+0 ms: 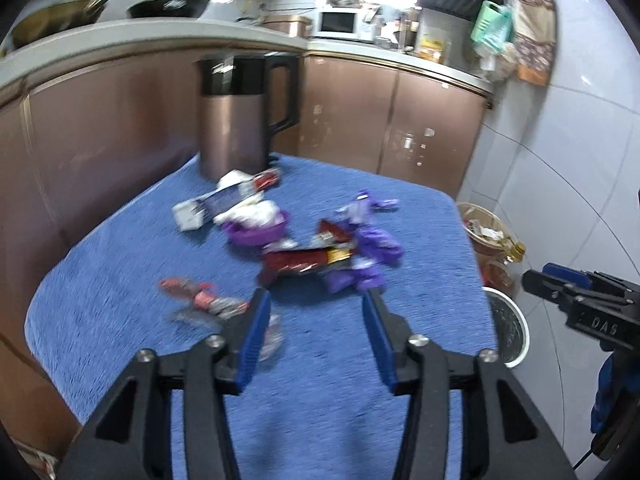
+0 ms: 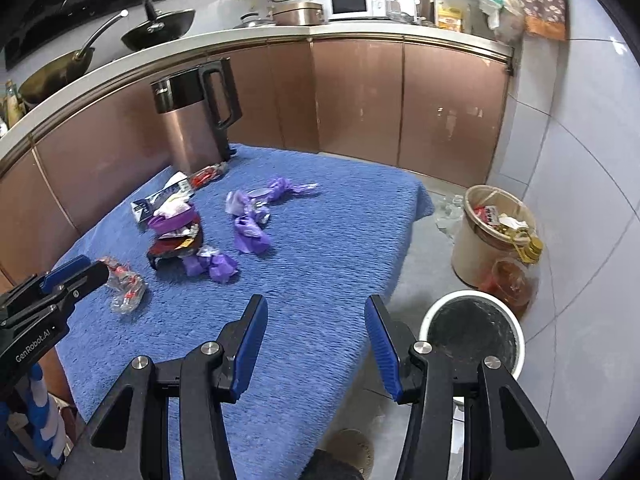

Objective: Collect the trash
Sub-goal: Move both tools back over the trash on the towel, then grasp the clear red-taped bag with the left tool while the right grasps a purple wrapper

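The left hand-held gripper (image 1: 316, 300), with black arms and blue ribbed pads, stands released in the lower middle of the left wrist view, nothing between its jaws, over a surface covered in a nubby blue cloth (image 1: 120, 280). The right hand-held gripper (image 2: 316, 308) is likewise released and empty, low in its own view, over the cloth's near right edge. The trash lies scattered on the cloth: crumpled purple plastic wrappers (image 2: 250, 232), a dark red and gold snack packet (image 1: 304, 260), a clear red-printed wrapper (image 2: 124, 284) and a flattened white and blue carton (image 1: 212, 204), all near a tall copper-coloured jug with a black handle (image 1: 236, 120) at the far edge. The left view is blurred; the right view is sharp and shows more of the floor at lower right: a round white bin with a dark lining (image 2: 472, 332) just beside the surface, and behind it a cream bucket full of rubbish (image 2: 484, 232). The right view shows "GenRobot.AI" on the left tool at the left edge; the left view shows "DAS" on the right tool at the right edge.
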`<state>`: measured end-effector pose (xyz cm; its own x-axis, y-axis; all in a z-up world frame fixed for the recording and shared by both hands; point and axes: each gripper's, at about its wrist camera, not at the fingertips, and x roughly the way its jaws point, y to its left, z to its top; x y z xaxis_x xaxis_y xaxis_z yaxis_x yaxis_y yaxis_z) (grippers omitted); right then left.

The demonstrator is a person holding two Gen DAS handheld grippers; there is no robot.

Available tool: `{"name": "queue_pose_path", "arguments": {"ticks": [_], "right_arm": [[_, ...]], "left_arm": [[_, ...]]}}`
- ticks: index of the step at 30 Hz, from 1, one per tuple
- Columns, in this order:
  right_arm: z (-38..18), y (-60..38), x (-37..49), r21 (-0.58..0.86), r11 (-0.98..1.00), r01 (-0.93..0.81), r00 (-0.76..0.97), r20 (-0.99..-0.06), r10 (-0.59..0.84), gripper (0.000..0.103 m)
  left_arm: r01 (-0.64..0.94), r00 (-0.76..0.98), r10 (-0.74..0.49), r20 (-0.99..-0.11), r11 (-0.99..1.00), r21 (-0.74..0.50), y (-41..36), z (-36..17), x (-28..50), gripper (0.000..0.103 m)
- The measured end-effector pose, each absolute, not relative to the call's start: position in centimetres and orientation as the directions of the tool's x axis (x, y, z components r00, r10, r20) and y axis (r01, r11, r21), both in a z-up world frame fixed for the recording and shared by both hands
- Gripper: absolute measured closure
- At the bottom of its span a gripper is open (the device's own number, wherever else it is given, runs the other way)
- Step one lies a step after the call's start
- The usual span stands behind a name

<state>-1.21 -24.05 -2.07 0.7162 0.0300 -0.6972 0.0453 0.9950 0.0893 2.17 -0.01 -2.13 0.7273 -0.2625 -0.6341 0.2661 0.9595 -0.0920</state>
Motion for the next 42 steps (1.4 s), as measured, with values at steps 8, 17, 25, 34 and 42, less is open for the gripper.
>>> {"name": "queue_pose_path", "arguments": {"ticks": [8, 17, 25, 34, 42], "right_arm": [[-4.3, -20.2, 3.4, 0.115, 0.987, -0.114, 0.666, -0.728, 0.162, 0.055], [-8.3, -16.0, 10.1, 0.099, 0.954, -0.283, 0.575, -0.779, 0.251, 0.055], [-10.9, -15.2, 13.1, 0.095, 0.943, -0.320, 0.536, -0.803, 0.262, 0.054], [-10.8, -16.0, 11.7, 0.138, 0.932, -0.335, 0.543, -0.780, 0.311, 0.064], [-8.3, -16.7, 7.2, 0.152, 0.928, -0.341, 0.584, -0.739, 0.336, 0.064]], "left_arm": [[0.151, 0.685, -0.237, -0.689, 0.971, -0.184, 6.1, -5.5, 3.4, 0.054], [0.153, 0.608, -0.300, -0.736, 0.953, -0.262, 5.9, -7.7, 6.5, 0.053], [0.153, 0.564, -0.277, -0.778, 0.961, -0.230, 3.2, -9.7, 9.2, 0.052], [0.116, 0.580, -0.270, -0.768, 0.961, -0.251, 4.2, -10.1, 8.6, 0.086], [0.126, 0.631, -0.255, -0.733, 0.966, -0.227, 4.2, -7.4, 5.8, 0.090]]}}
